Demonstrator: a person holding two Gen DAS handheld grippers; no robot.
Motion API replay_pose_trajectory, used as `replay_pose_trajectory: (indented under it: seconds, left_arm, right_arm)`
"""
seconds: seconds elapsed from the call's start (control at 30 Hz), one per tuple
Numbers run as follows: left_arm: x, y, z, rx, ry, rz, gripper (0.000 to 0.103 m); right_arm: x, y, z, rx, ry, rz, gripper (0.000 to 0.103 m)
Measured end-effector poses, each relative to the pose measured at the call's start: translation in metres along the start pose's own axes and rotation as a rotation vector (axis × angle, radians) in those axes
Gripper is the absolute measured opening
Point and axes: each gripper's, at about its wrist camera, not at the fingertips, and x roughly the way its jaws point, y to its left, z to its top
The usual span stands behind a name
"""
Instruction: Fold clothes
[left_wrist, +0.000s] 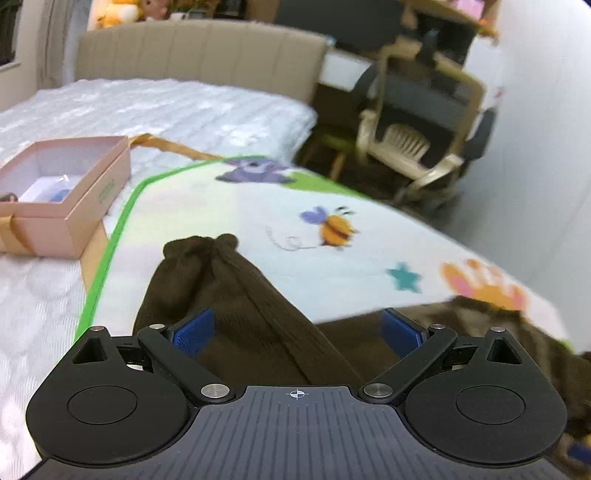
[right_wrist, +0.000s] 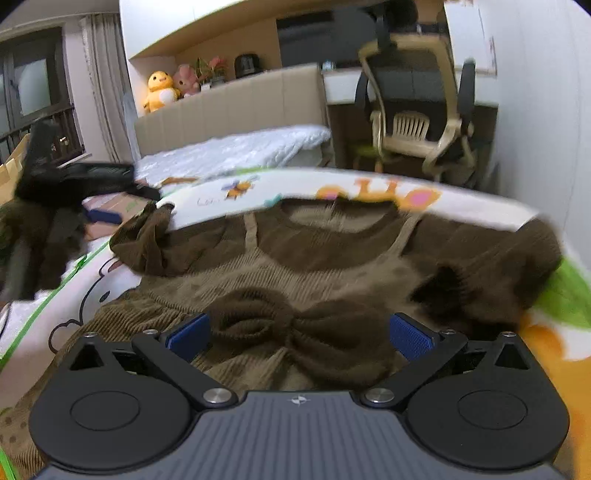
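The jaws of the left gripper (left_wrist: 297, 328) are spread wide over a dark brown sleeve (left_wrist: 221, 295), nothing being gripped; those of the right gripper (right_wrist: 299, 334) are equally spread, flanking the bow (right_wrist: 295, 325) of the brown dress (right_wrist: 332, 258). The dress is laid flat on the cartoon blanket (left_wrist: 332, 240), presumably for folding. Its hem is cut off; blur obscures the far sleeve.

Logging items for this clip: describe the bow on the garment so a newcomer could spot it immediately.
Start at the cartoon-print blanket spread over the bed. On it lies a brown dress with a lighter tan corduroy front. The bow sits at the middle of that front, just ahead of the open right gripper; it is dark brown, fuzzy and knotted, unlike the flat ribbed tan cloth around it.
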Motion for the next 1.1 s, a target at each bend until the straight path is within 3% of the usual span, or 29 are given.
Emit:
replay_pose_trajectory:
  seconds: [0.07, 0.1, 0.13, 0.27, 0.33, 0.43, 0.57, 0.63, 0.77, 0.87, 0.9, 1.0, 1.07, 1.1]
  left_arm:
    - [0.019, -0.001, 0.003, 0.012, 0.029, 0.046, 0.098]
    - [0.025, -0.001, 0.003, 0.017, 0.035, 0.061, 0.092]
    - [0.029, 0.000, 0.001, 0.022, 0.038, 0.075, 0.073]
    - [0.036, 0.010, -0.010, 0.044, 0.040, 0.108, 0.045]
    - [0.028, 0.015, -0.015, 0.078, 0.010, 0.108, 0.018]
    - [0.001, 0.025, -0.021, 0.069, -0.054, 0.090, 0.011]
    - [-0.053, 0.048, -0.038, -0.019, -0.157, 0.037, 0.010]
    - [-0.071, 0.063, -0.050, -0.067, -0.169, 0.035, 0.010]
    - [-0.078, 0.088, -0.071, -0.115, -0.119, 0.088, 0.011]
    - [-0.081, 0.102, -0.077, -0.181, -0.090, 0.061, 0.012]
    - [-0.083, 0.104, -0.078, -0.201, -0.088, 0.039, 0.017]
    - [-0.082, 0.103, -0.072, -0.274, -0.068, -0.044, 0.055]
    - [-0.078, 0.095, -0.062, -0.303, -0.072, -0.088, 0.064]
    - [-0.073, 0.085, -0.054, -0.287, -0.082, -0.087, 0.078]
  right_arm:
    - [0.004, 0.003, -0.002, 0.020, 0.015, 0.017, 0.103]
    - [0.005, 0.004, -0.003, 0.029, 0.022, 0.026, 0.103]
    - [0.007, 0.005, -0.004, 0.039, 0.030, 0.035, 0.103]
    - [0.003, 0.011, -0.011, 0.065, 0.049, 0.060, 0.103]
    - [-0.007, 0.013, -0.016, 0.068, 0.051, 0.065, 0.103]
    - [-0.023, 0.017, -0.024, 0.072, 0.054, 0.073, 0.103]
    - [-0.038, 0.025, -0.032, 0.059, 0.059, 0.067, 0.103]
    - [-0.041, 0.030, -0.035, 0.041, 0.059, 0.054, 0.103]
    - [-0.028, 0.028, -0.018, 0.037, 0.028, 0.033, 0.103]
    - [-0.034, 0.030, -0.004, -0.022, -0.040, -0.071, 0.103]
    - [-0.038, 0.031, 0.000, -0.045, -0.064, -0.111, 0.103]
    - [-0.050, 0.032, 0.010, -0.096, -0.125, -0.213, 0.103]
    - [-0.053, 0.025, 0.011, -0.053, -0.115, -0.219, 0.103]
    - [-0.054, 0.022, 0.009, -0.018, -0.104, -0.217, 0.103]
